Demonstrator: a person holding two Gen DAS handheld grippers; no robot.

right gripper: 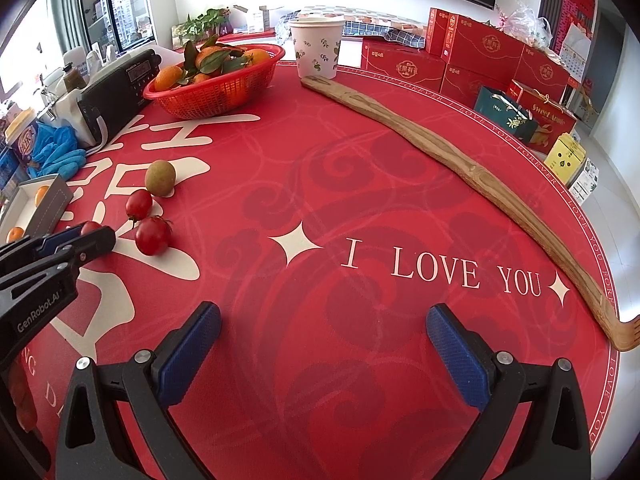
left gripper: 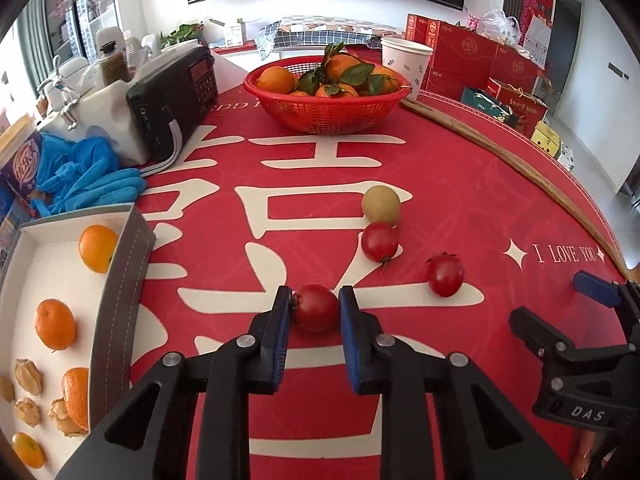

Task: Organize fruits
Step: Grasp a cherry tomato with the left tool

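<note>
My left gripper (left gripper: 315, 295) is shut on a red tomato (left gripper: 316, 312) that rests on the red tablecloth. In the right wrist view this left gripper (right gripper: 86, 236) shows at the left edge, with the tomato (right gripper: 90, 227) peeking between its pads. Two more tomatoes (left gripper: 379, 241) (left gripper: 445, 275) and a round brownish-green fruit (left gripper: 381, 205) lie just beyond. To the left stands a white box (left gripper: 120, 300) holding small oranges (left gripper: 98, 248) and husked berries (left gripper: 28, 376). My right gripper (right gripper: 323, 312) hangs open over bare cloth, nothing between its fingers.
At the back stands a red basket (left gripper: 326, 120) of leafy oranges, with a paper cup (left gripper: 405, 66) beside it. A radio (left gripper: 172, 100) and blue gloves (left gripper: 86, 182) lie at the left. A long wooden back scratcher (right gripper: 460, 168) runs along the right rim. Red gift boxes (right gripper: 492, 56) stand beyond the table.
</note>
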